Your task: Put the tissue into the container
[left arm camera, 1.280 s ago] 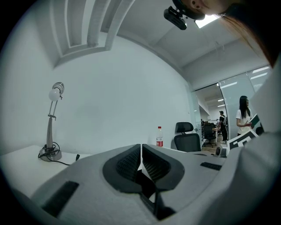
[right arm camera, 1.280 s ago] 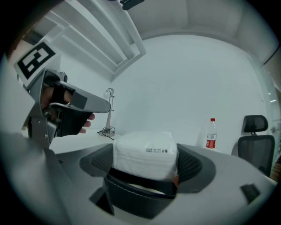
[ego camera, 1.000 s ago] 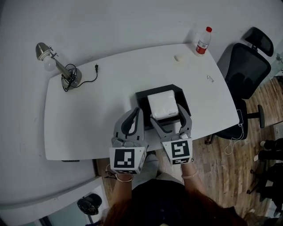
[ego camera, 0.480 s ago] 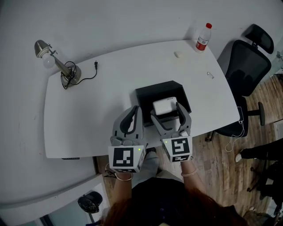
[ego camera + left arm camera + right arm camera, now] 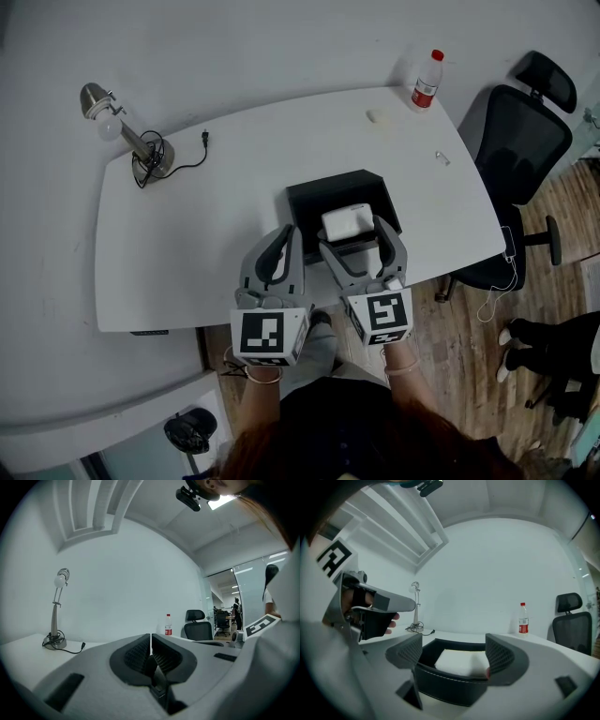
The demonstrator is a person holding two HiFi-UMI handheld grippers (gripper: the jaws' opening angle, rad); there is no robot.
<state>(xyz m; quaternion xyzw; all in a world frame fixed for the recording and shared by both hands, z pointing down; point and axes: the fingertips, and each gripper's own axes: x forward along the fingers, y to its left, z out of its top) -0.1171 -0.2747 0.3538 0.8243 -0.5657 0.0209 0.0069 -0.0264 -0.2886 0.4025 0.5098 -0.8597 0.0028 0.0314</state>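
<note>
A white tissue pack (image 5: 345, 223) lies inside the black open container (image 5: 317, 193) at the near middle of the white table. In the right gripper view the tissue pack (image 5: 461, 662) rests behind the container's front wall (image 5: 450, 686). My right gripper (image 5: 352, 238) stands open over the container's near edge, its jaws spread wider than the pack and not pressing it. The same right gripper (image 5: 455, 652) shows both pads apart. My left gripper (image 5: 289, 238) hovers just left of the container, shut on nothing. In its own view the left gripper (image 5: 150, 641) has its pads together.
A desk lamp (image 5: 127, 141) with its cord stands at the table's far left. A red-capped bottle (image 5: 427, 82) and a small pale object (image 5: 376, 117) sit at the far right. A black office chair (image 5: 520, 141) stands beyond the table's right edge.
The tissue pack has gone down from above the container to rest inside it. My right gripper has lowered and drawn back slightly. The left gripper has hardly moved.
</note>
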